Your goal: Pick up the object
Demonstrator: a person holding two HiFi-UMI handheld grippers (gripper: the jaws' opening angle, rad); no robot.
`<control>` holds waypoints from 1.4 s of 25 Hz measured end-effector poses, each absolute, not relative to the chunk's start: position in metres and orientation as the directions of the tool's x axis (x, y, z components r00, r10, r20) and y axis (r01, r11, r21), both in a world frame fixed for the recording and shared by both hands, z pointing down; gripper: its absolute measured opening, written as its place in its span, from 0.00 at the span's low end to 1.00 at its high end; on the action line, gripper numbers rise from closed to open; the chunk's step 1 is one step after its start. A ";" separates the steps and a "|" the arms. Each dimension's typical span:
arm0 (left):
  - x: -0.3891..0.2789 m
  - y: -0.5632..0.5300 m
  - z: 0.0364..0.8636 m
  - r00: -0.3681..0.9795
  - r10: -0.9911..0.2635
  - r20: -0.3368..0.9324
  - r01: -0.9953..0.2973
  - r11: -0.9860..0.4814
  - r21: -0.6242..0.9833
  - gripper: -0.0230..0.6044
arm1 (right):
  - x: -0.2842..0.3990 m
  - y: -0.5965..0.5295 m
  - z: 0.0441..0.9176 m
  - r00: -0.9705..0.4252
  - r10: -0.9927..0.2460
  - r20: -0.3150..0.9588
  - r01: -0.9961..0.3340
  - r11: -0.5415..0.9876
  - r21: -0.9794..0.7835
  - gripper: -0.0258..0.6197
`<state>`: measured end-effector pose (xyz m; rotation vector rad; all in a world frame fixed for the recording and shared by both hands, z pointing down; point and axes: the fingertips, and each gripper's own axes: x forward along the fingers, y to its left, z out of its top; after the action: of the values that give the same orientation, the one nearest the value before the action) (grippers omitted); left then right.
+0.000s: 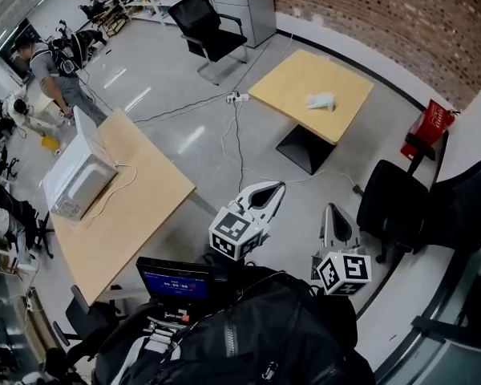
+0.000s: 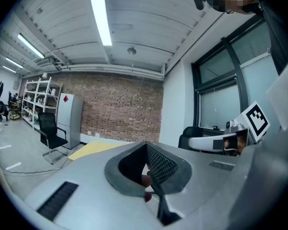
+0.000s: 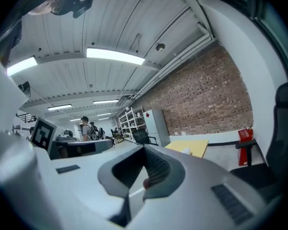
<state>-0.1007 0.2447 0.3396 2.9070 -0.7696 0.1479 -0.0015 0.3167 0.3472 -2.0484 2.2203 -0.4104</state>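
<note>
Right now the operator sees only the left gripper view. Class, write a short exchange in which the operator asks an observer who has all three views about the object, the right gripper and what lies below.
Operator: I see only a strip of the yellow table. Is anything on it?
Observer: Yes. A crumpled white object lies on it, right of its middle in the head view.
Operator: How does the right gripper stand?
Observer: Its own view shows the jaws together, with nothing between them.
Operator: What is below me?
Observer: A black backpack fills the bottom of the head view, just below the left gripper and the right one.
</note>
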 end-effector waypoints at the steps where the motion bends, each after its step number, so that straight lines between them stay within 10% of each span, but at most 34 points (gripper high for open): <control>1: -0.101 0.245 0.340 0.861 -0.491 0.130 -0.504 -0.857 0.104 0.03 | -0.001 0.318 0.349 -0.101 -0.988 0.117 -0.964 0.068 -0.258 0.04; 35: -0.063 0.109 0.370 0.874 -0.454 0.174 -0.481 -0.857 0.182 0.03 | 0.002 0.181 0.364 -0.160 -0.967 0.198 -0.987 0.151 -0.060 0.04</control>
<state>-0.0626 0.1095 0.3701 2.8252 -0.7143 0.1833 0.0018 0.1815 0.3638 -2.1040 2.4664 -0.2851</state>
